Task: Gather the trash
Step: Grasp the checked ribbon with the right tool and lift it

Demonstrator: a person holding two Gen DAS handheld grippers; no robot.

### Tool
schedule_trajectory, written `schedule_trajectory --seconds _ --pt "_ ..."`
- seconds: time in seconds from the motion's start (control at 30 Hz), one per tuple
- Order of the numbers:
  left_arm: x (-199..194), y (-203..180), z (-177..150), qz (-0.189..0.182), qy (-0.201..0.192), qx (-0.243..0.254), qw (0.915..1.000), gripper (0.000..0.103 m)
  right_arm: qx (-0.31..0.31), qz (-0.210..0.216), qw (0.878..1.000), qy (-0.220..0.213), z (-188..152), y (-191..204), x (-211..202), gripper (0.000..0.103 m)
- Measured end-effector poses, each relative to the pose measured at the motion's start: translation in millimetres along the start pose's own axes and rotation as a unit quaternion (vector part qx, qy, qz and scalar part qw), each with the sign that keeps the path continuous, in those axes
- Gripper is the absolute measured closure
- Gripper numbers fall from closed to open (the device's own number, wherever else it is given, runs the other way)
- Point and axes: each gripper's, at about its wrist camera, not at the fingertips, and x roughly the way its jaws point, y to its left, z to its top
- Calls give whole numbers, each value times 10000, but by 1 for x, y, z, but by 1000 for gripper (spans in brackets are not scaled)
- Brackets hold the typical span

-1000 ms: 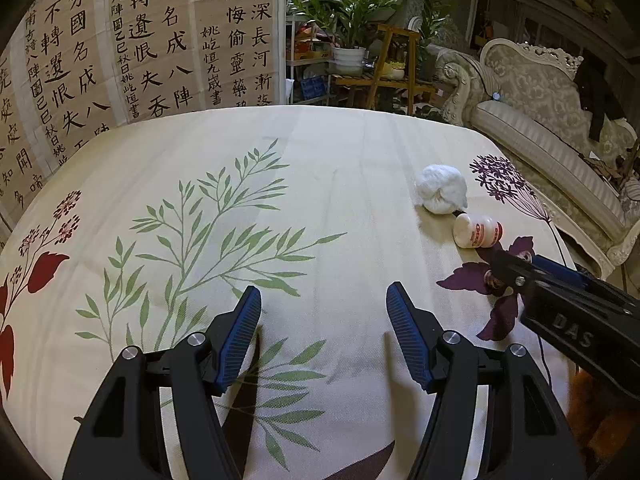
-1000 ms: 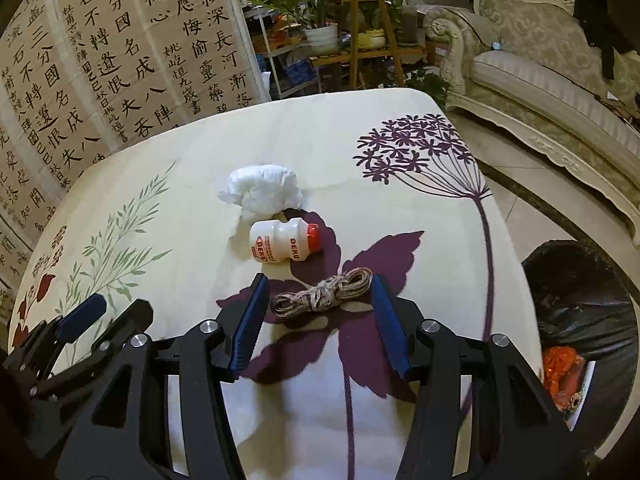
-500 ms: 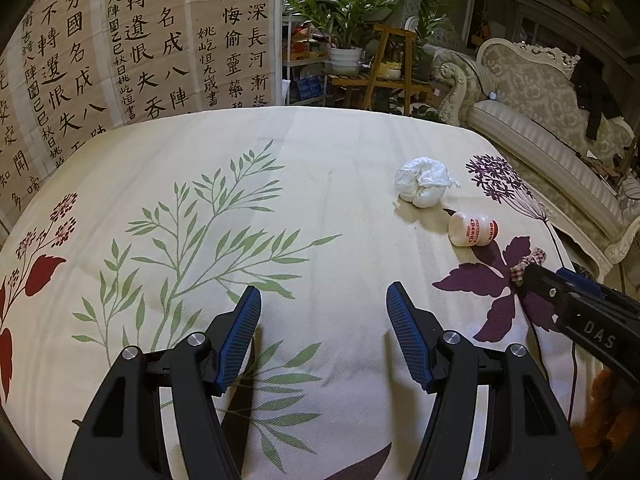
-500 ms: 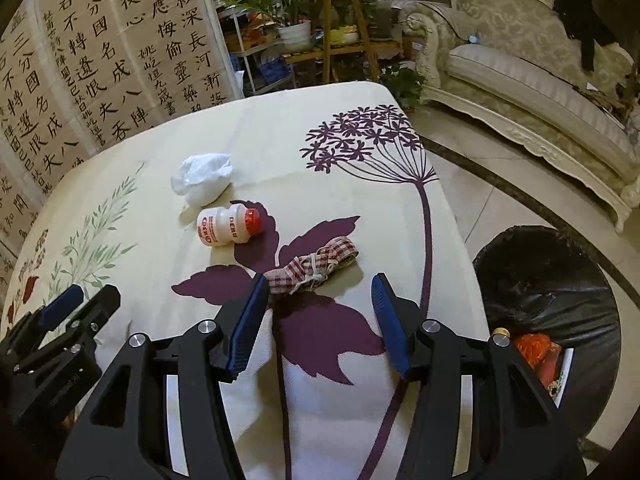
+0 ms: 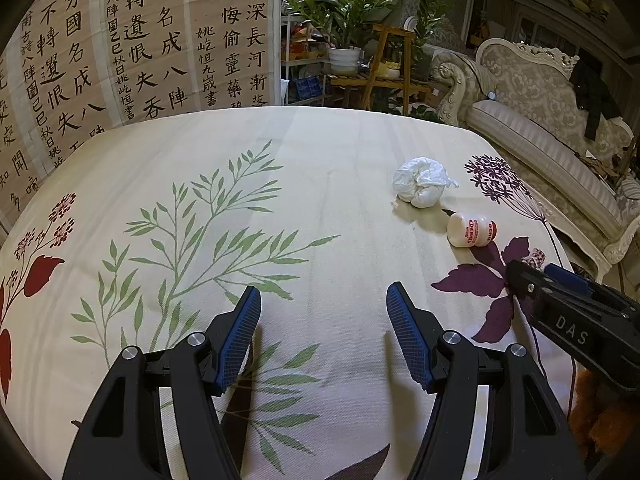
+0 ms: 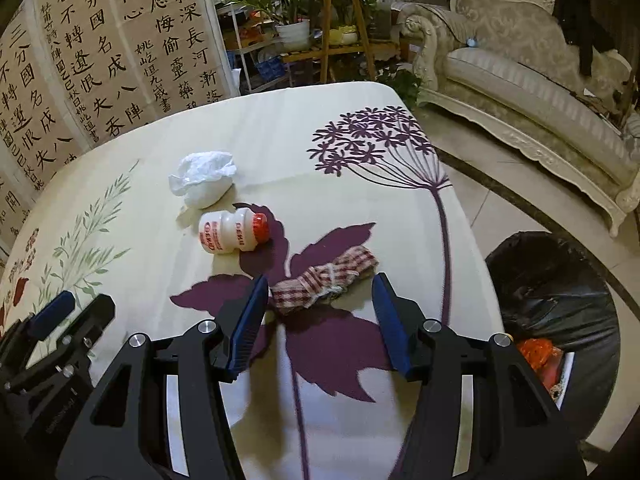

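Note:
A red-checked cloth scrap (image 6: 326,280) tied with string lies on the table's purple flower print, between the open fingers of my right gripper (image 6: 320,300), just ahead of the tips. A small white drink bottle with a red cap (image 6: 234,230) lies on its side behind it, and a crumpled white tissue (image 6: 204,182) lies further back. The bottle (image 5: 471,230) and tissue (image 5: 422,182) also show in the left wrist view, far right of my open, empty left gripper (image 5: 324,304). The right gripper (image 5: 528,276) shows there too, over the cloth.
The table (image 6: 360,168) has a cream floral cloth; its right edge drops to the tiled floor. A black-lined trash bin (image 6: 560,300) with orange waste stands on the floor at right. A calligraphy screen (image 5: 140,40), plants and a sofa (image 5: 540,128) stand behind.
My right gripper swung right then back left, with the cloth scrap still between its open fingers. My left gripper drifted slightly, staying open.

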Motion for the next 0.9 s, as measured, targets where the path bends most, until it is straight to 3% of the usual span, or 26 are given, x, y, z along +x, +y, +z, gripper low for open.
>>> schedule_trajectory --seconds 0.1,0.33,0.57,0.9 --pt "0 0 0 -13 -5 -1 10000 39 27 -35 10000 -21 -3 -8 -3 51" --pt "2 -8 3 -59 -15 71 10000 39 39 141 9999 -21 -2 -12 -4 84" --pt "2 -19 7 -156 -15 151 9998 35 -84 313 9994 -90 -1 -11 -5 90" --pt "8 -62 21 -350 -77 442 9984 31 34 397 9988 -298 3 -34 -19 90"
